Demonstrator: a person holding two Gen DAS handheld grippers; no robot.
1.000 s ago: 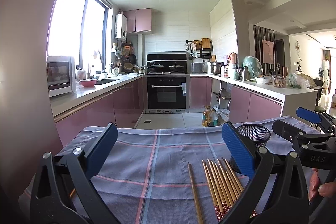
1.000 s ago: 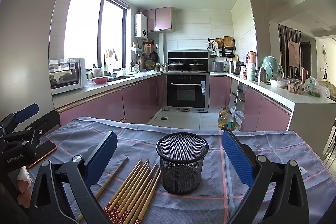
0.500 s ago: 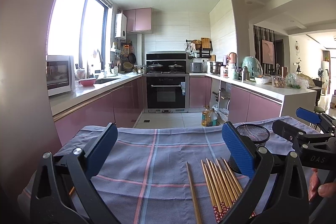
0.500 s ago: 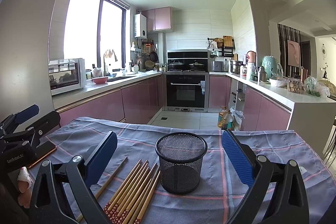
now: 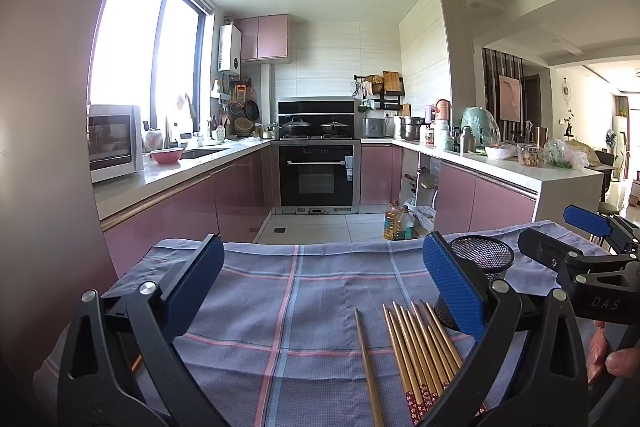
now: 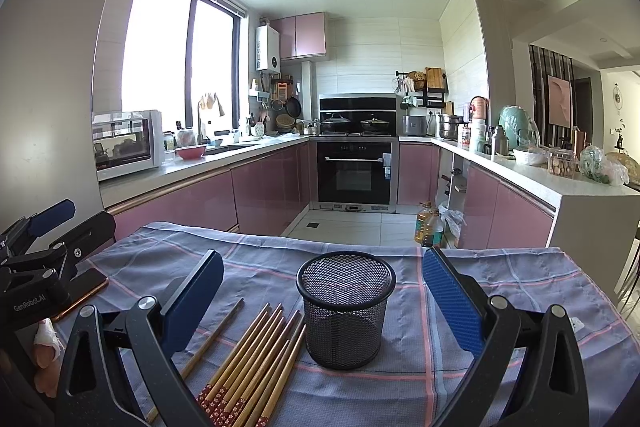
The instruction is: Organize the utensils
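Note:
Several wooden chopsticks (image 6: 256, 359) with red patterned ends lie bundled on the checked cloth, just left of a black mesh cup (image 6: 345, 309) that stands upright and empty. One chopstick (image 6: 208, 341) lies apart to their left. My right gripper (image 6: 322, 297) hovers open above the table, with the cup between its blue pads. In the left wrist view the chopsticks (image 5: 420, 343) lie ahead and to the right, the lone chopstick (image 5: 368, 367) beside them, the cup (image 5: 486, 259) partly behind my right pad. My left gripper (image 5: 318, 283) is open and holds nothing.
A blue-grey cloth (image 6: 500, 291) with pink and blue stripes covers the table. A phone (image 6: 84, 291) lies at its left edge under the other gripper. Beyond the far edge are pink kitchen cabinets (image 5: 240, 195), an oven (image 5: 316, 175) and oil bottles (image 6: 428, 225) on the floor.
Both views shift only slightly; the cup and chopsticks stay put and both grippers remain open.

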